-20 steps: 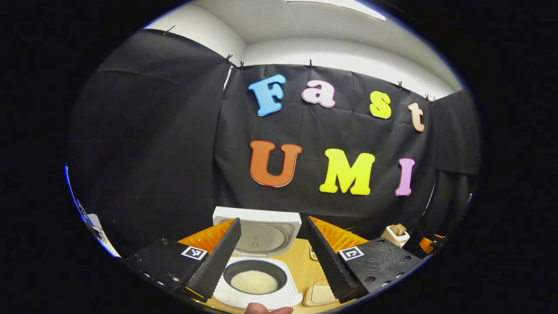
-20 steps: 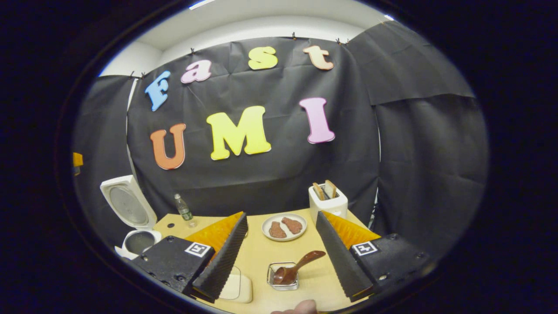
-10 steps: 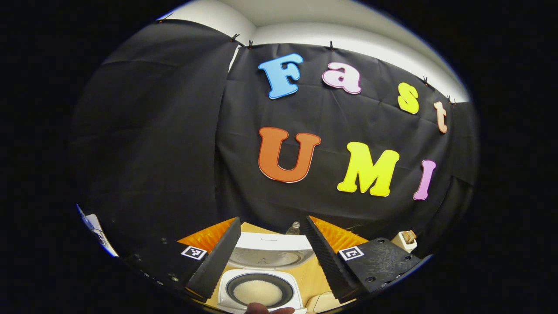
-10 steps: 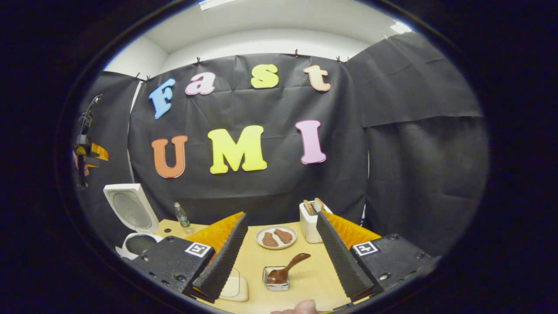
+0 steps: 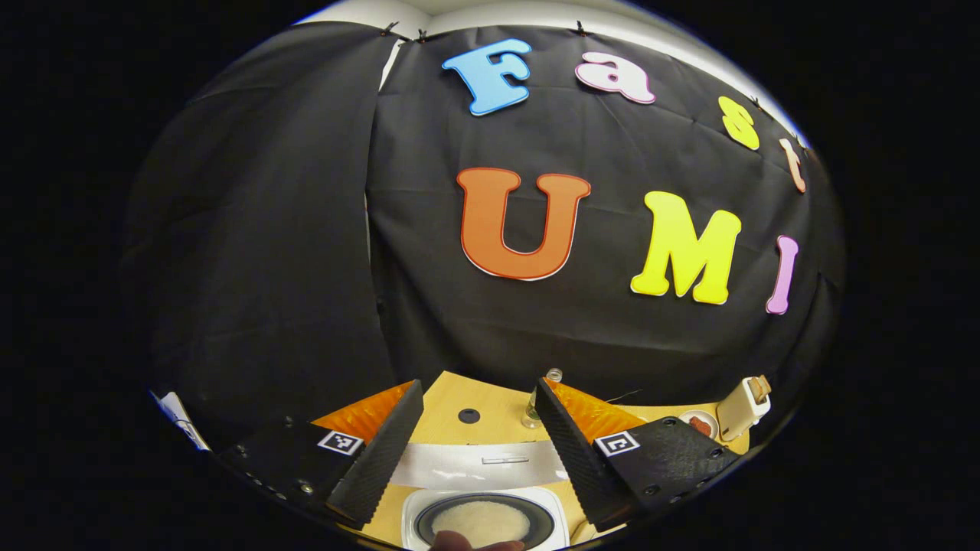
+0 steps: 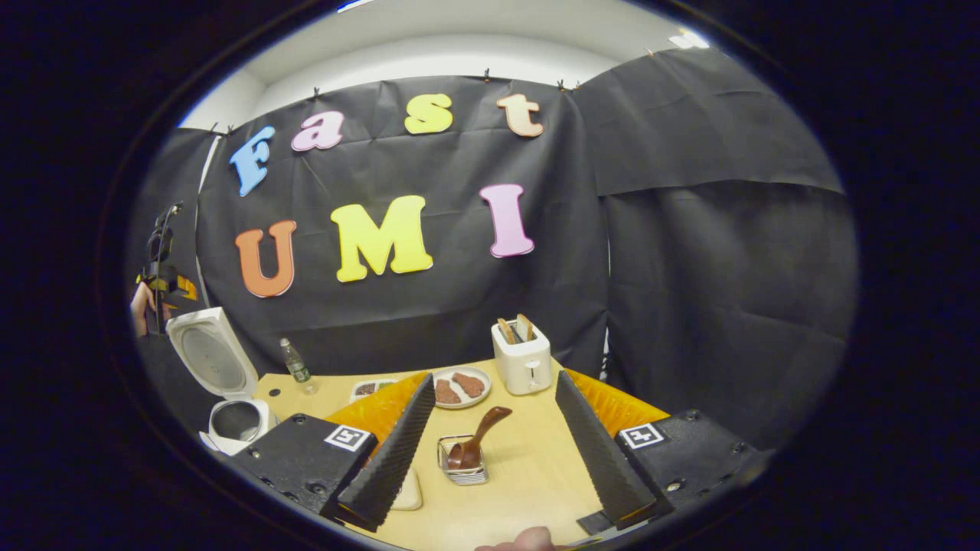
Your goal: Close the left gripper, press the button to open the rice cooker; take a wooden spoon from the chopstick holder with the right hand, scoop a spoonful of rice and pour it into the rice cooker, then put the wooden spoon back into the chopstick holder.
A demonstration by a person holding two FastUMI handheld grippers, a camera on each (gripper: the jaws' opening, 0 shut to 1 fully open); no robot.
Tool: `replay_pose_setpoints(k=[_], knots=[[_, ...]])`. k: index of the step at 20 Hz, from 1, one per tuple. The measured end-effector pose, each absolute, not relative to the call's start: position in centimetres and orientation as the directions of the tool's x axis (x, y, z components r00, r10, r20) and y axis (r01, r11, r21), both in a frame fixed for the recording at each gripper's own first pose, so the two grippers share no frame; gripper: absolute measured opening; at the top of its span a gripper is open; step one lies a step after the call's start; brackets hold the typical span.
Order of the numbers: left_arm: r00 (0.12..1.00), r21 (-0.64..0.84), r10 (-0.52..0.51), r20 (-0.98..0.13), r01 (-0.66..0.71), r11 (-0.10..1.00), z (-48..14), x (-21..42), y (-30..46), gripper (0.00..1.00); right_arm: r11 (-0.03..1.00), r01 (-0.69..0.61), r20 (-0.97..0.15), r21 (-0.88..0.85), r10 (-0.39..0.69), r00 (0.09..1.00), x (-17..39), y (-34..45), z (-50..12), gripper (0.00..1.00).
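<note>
We see the rice cooker [image 5: 485, 520] cut off at the bottom of the left gripper view, so its front is hidden. In the right gripper view, our own finger [image 6: 387, 459] covers part of the pale dish [image 6: 408, 491], and the spoon's [image 6: 473, 444] bowl sits hidden inside the holder [image 6: 462, 468].

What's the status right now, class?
Both grippers open, empty. Rice cooker lid up, rice in pot. Wooden spoon sits in holder. Nothing blocking it.

Glossy wooden spoon [image 6: 478, 436], matt wood table [image 6: 528, 474], smooth plastic rice cooker [image 6: 218, 375].
</note>
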State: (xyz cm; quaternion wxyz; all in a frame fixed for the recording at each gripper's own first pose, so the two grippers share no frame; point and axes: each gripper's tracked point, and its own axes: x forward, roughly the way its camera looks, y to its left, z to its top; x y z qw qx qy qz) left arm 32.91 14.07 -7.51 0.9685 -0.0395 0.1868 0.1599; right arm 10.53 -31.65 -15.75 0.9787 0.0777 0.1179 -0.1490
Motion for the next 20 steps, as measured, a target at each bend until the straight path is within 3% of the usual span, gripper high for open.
replay_pose_setpoints(k=[9, 20], knots=[[0.844, 0.004, 0.256, -0.472, -0.288, 0.958, -10.7, 30.8, 12.9, 0.97, 0.964, 0.240, -0.254, 0.117, -0.204, 0.945, 11.5, -27.8, -15.0, 1.00], [0.777, -0.090, 0.153, -0.611, -0.260, 0.961, -18.0, 18.8, 7.0, 0.96, 0.998, -0.023, -0.250, 0.064, 0.038, 0.968, 11.0, -18.2, -14.8, 1.00]])
